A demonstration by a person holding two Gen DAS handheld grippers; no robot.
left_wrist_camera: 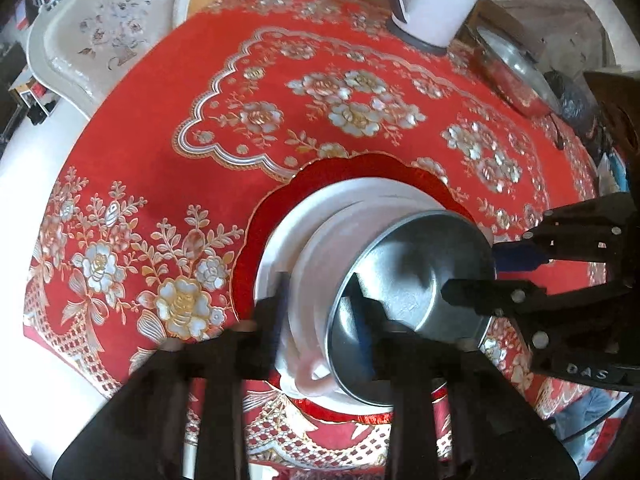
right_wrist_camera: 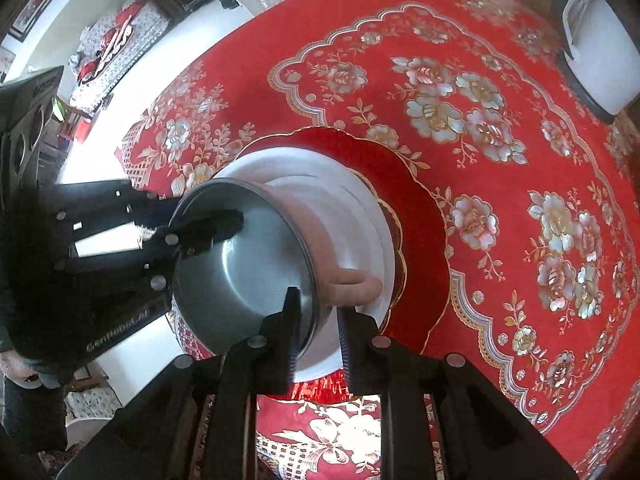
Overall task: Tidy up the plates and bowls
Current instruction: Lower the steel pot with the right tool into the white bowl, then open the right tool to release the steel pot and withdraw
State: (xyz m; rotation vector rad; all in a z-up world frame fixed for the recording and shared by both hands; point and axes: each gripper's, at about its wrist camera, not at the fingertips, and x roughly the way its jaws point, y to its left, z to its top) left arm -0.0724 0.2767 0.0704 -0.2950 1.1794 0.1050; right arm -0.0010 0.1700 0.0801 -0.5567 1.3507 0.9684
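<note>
– So, how are the jaws sitting right now?

– Both pairs are standing part open and gripping nothing. The left gripper (left_wrist_camera: 320,316) is straddling the rim of the steel bowl (left_wrist_camera: 400,276), with one finger hanging inside and the other outside over the pink bowl (left_wrist_camera: 336,236). The right gripper (right_wrist_camera: 318,326) is doing the same at another part of the rim. Its gap is narrower, and daylight is showing between the outer finger and the wall.

– And the steel bowl itself?

– It is nesting in the pink bowl, which is resting on the white plate (left_wrist_camera: 276,240). That plate is lying on the red plate (left_wrist_camera: 320,178) on the bench (left_wrist_camera: 160,120). The bowl is round, so no long axis is mattering here. Both hands are equally near, so I judge that getting clear is calling for a straight lift along the wall.

– Anything you are not making out?

– The gripper bodies are hiding the near edge of the stack, and the steel bowl's base is sitting out of sight. I cannot tell whether it is seating level, or whether the inner pads are brushing metal.
</note>
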